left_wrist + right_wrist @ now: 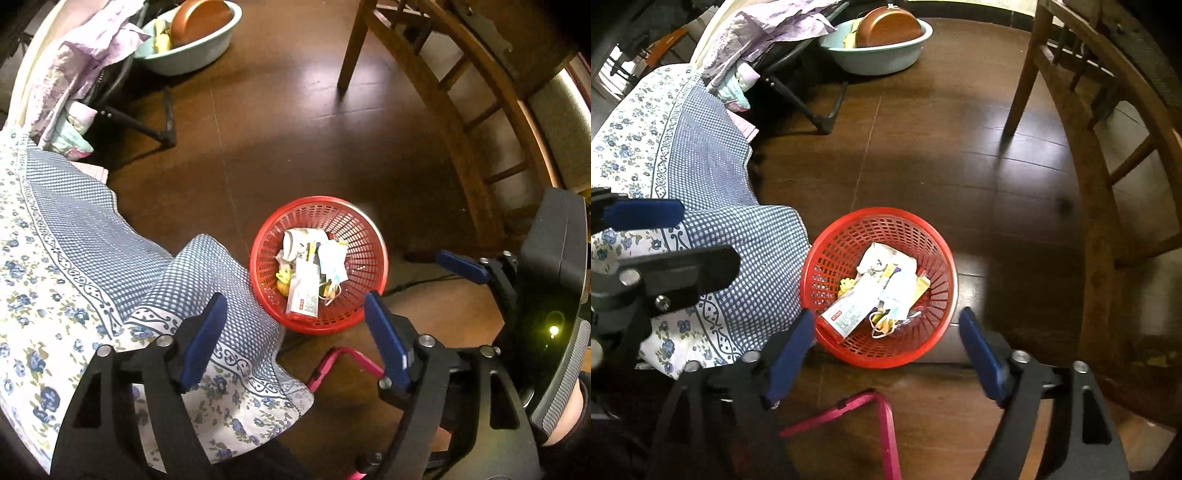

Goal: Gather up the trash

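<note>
Both my tongs hang over the dark, glossy wooden floor [923, 155], pointing down at a round red plastic basket [849, 229] with slotted lattice walls. My left tongs [295, 325] stand wide apart with nothing between the blue pads, and my right tongs [886, 332] are spread just as wide and equally empty; in the left wrist view the right tongs [413, 280] show at the right edge, their blue fingertips apart. The trash lies inside the basket, piled on its bottom: a flat white carton with a red end and small print [849, 308], a crumpled pale blue face mask with looped ear straps [895, 295], a creased white paper wrapper [877, 260], a narrow yellow packet [921, 288] and a small knobbly yellow scrap [846, 284]. Just beside the basket on the left, a soft cotton cloth [713, 177] drapes in folds, its edge touching the basket's rim; it is printed in fine blue-and-white check with a scrolled border and small blue flowers. Below the basket a bent bright pink metal bar [882, 417] lies across the floor. Farther back sits a smooth pale green plastic basin [886, 59] holding a round brown bowl [890, 26] on edge, next to a black tubular folding frame [798, 96] heaped with lilac floral fabric [768, 26]. On the right stands a chair with a curved wooden frame [1086, 155] and rungs.
</note>
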`<state>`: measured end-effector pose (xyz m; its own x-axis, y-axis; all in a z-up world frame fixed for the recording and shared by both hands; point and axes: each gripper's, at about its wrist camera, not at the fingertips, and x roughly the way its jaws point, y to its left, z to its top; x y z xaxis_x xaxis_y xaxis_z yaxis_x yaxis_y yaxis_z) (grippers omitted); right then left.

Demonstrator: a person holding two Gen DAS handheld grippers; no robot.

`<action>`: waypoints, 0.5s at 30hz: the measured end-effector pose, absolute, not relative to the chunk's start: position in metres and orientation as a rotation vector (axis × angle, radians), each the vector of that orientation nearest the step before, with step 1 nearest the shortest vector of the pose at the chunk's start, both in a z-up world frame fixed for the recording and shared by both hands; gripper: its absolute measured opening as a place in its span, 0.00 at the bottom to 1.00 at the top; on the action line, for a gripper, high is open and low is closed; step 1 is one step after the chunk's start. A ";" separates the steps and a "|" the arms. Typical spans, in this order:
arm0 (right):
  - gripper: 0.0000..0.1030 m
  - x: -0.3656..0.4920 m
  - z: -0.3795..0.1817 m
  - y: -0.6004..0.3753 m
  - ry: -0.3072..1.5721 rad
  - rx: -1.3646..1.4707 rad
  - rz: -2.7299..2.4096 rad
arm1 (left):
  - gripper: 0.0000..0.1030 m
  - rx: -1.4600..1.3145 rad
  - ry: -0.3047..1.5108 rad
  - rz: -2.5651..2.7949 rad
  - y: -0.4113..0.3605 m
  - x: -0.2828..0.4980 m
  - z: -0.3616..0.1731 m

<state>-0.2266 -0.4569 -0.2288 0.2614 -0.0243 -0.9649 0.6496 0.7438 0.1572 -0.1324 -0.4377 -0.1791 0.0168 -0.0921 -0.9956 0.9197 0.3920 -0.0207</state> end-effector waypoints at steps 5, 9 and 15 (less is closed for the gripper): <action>0.86 -0.230 -0.225 -0.455 1.241 0.596 -0.514 | 0.77 0.858 1.281 -0.958 -0.438 -0.138 -0.174; 0.89 -0.230 -0.222 -0.454 1.241 0.590 -0.528 | 0.77 0.850 1.266 -0.952 -0.437 -0.138 -0.169; 0.90 -0.231 -0.218 -0.453 1.244 0.581 -0.533 | 0.78 0.836 1.257 -0.952 -0.436 -0.139 -0.164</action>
<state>-0.2311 -0.4534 -0.2179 0.2382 -0.0601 -0.9694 0.6608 0.7415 0.1164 -0.1387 -0.4359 -0.1644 0.0533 -0.1210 -0.9912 0.9214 0.3885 0.0021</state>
